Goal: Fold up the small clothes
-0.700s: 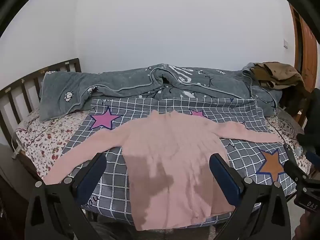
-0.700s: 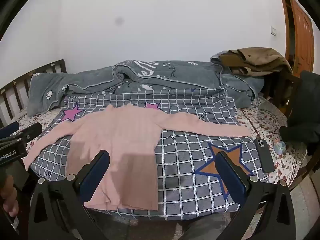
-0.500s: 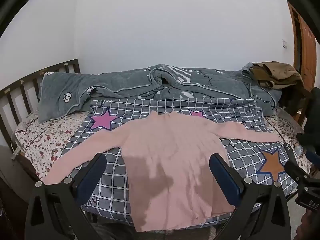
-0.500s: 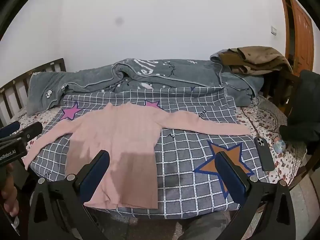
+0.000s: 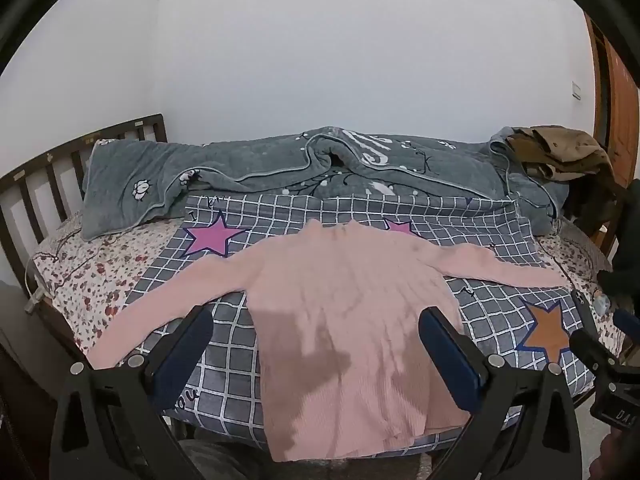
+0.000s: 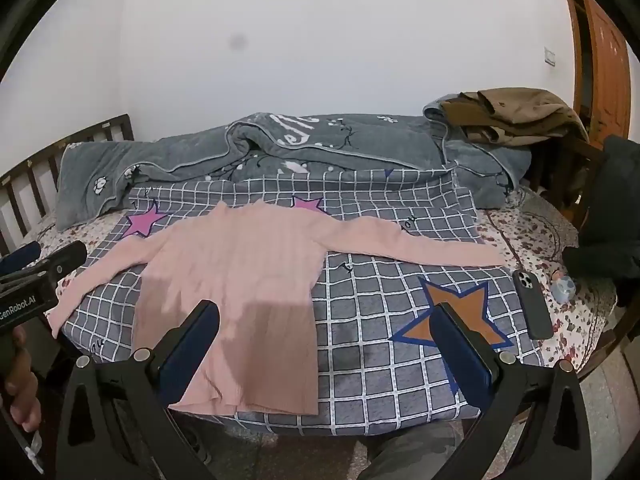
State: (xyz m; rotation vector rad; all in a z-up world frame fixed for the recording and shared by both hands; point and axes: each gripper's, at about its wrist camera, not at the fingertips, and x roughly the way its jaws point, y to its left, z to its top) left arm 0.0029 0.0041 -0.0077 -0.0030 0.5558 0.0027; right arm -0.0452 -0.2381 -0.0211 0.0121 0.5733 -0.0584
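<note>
Here we hold both tongs wide apart with nothing in them, because we have not picked anything yet. The left tongs [image 5: 316,346] hang above the bottom part of the pink sweater [image 5: 344,312]. The right tongs [image 6: 326,338] hang just past its right edge. The pink sweater lies flat on the checked blanket [image 6: 380,320], sleeves spread out, so it is easy to fold. A phone [image 6: 532,304] lies beyond the sweater's right sleeve.

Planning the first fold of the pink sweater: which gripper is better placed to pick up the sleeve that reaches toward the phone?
Probably the right gripper. It is open, and that sleeve lies ahead on its side, ending near the phone. The left gripper, also open, sits over the sweater body, nearer the other sleeve.
</note>
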